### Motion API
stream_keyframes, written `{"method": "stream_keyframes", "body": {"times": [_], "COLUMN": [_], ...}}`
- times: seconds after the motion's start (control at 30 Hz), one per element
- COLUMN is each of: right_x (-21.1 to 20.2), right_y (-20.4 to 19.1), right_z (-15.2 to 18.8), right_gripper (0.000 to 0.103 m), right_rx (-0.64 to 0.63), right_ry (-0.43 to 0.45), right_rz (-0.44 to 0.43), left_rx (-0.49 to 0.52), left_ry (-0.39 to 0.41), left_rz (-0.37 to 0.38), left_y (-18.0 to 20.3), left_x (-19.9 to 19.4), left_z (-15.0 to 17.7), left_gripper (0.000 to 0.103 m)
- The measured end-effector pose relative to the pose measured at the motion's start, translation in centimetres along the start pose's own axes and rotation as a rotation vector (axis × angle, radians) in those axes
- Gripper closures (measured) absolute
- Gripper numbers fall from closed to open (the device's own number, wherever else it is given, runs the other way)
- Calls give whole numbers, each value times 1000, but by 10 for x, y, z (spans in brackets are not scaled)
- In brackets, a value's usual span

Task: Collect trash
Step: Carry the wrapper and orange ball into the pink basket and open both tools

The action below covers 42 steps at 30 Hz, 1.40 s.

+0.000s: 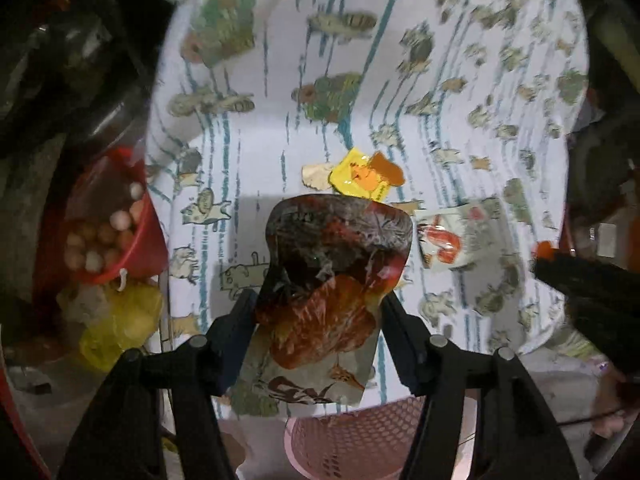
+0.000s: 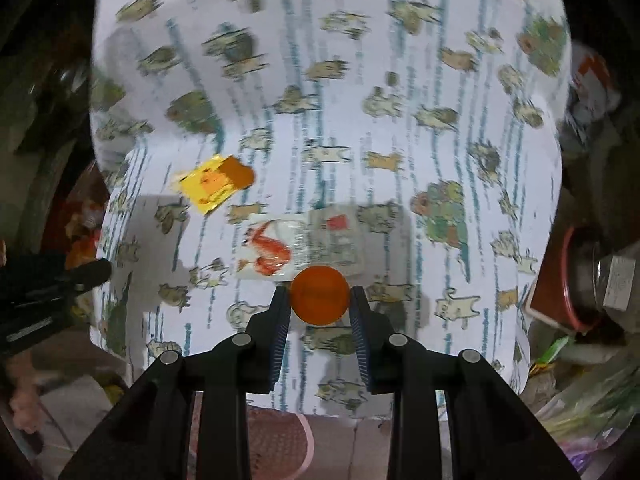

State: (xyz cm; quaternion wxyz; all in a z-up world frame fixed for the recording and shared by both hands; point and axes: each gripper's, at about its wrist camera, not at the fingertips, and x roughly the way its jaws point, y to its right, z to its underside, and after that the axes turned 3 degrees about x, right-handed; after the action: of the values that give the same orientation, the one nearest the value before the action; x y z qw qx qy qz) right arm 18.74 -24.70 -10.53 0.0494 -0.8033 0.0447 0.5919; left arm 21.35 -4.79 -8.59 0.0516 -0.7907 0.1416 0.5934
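Observation:
My left gripper point(image 1: 320, 300) is shut on a crumpled dark red snack wrapper point(image 1: 336, 264) and holds it above the patterned tablecloth point(image 1: 260, 152). My right gripper point(image 2: 319, 300) is shut on an orange ball point(image 2: 319, 295) above the cloth. A yellow and orange wrapper point(image 1: 362, 178) lies on the cloth beyond the left gripper; it also shows in the right wrist view point(image 2: 214, 184). A white packet with a red shrimp picture point(image 1: 452, 238) lies to its right, just beyond the ball in the right wrist view point(image 2: 296, 250).
A pink mesh basket point(image 1: 352, 440) stands below the table's near edge, also in the right wrist view point(image 2: 276, 444). A red bucket of pale balls point(image 1: 108, 232) and a yellow bag point(image 1: 120, 320) sit left. A jar point(image 2: 612, 280) and clutter sit right.

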Motion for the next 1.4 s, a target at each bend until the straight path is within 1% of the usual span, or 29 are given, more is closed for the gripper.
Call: {"method": "stream_keyframes", "body": {"times": [0.07,0.1,0.13,0.17,0.2,0.23,0.27,0.3,0.33,0.47,0.57,0.63,0.7,0.77,0.8,0.87,0.93,1.0,1.03,1.1,1.13,1.17,1.23,1.27,1.33,1.4], "right_x": [0,-1,-5,-11,-24,-34,-46,-58,-70,-108,-123,-129,-133,-132,-126,-112,-92,-69,-61,-45,-34,-25,-11,-5,5,15], "right_y": [-9,-13,-16,-20,-24,-26,-28,-30,-33,-45,-51,-55,-59,-60,-62,-61,-55,-49,-48,-45,-43,-40,-33,-32,-33,-36], "right_z": [6,7,9,11,12,13,14,16,19,38,55,66,79,91,98,105,108,110,112,115,117,119,125,128,135,141], "right_gripper": [71,71,71,71,71,71,71,71,71,71,71,71,71,71,71,71,71,71,71,71,71,71,71,71,71,71], "right_rx": [4,14,17,17,7,1,-3,-6,-16,-42,-45,-55,-74,-93,-117,-132,-105,-77,-72,-64,-56,-37,18,23,17,14], "right_ry": [8,5,3,12,41,68,95,119,140,197,221,233,257,281,291,274,211,107,75,21,-23,-68,-135,-157,-174,-201], "right_rz": [4,-10,-30,-38,-32,-22,-12,-7,-15,-45,-61,-72,-57,-29,-12,9,-10,-97,-117,-130,-146,-165,-222,-227,-195,-188], "left_rx": [2,8,12,16,10,-4,-25,-31,-34,-39,-57,-47,-35,-33,-31,-28,-24,-24,-33,-49,-55,-66,-91,-104,-105,-111], "left_ry": [40,70,92,121,141,156,174,182,196,253,284,293,295,270,238,188,126,66,42,-27,-59,-103,-153,-176,-219,-264], "left_rz": [-1,-4,-11,-36,-58,-64,-49,-36,-25,-47,-26,-10,7,16,16,14,13,22,23,46,49,45,51,58,65,79], "left_y": [-3,-5,-5,-6,-12,-17,-20,-22,-23,-19,-12,-6,0,3,5,6,6,6,5,5,6,6,7,8,13,16], "left_x": [-12,-24,-32,-44,-53,-59,-72,-77,-86,-118,-128,-127,-120,-108,-95,-75,-50,-28,-18,6,16,31,49,59,73,88], "left_z": [10,10,12,15,21,24,30,35,42,64,81,92,105,113,118,122,126,129,130,135,137,141,146,149,156,162], "left_gripper": [44,44,44,44,44,44,44,44,44,43,43,43,44,43,43,43,43,43,43,43,43,43,43,43,43,43]}}
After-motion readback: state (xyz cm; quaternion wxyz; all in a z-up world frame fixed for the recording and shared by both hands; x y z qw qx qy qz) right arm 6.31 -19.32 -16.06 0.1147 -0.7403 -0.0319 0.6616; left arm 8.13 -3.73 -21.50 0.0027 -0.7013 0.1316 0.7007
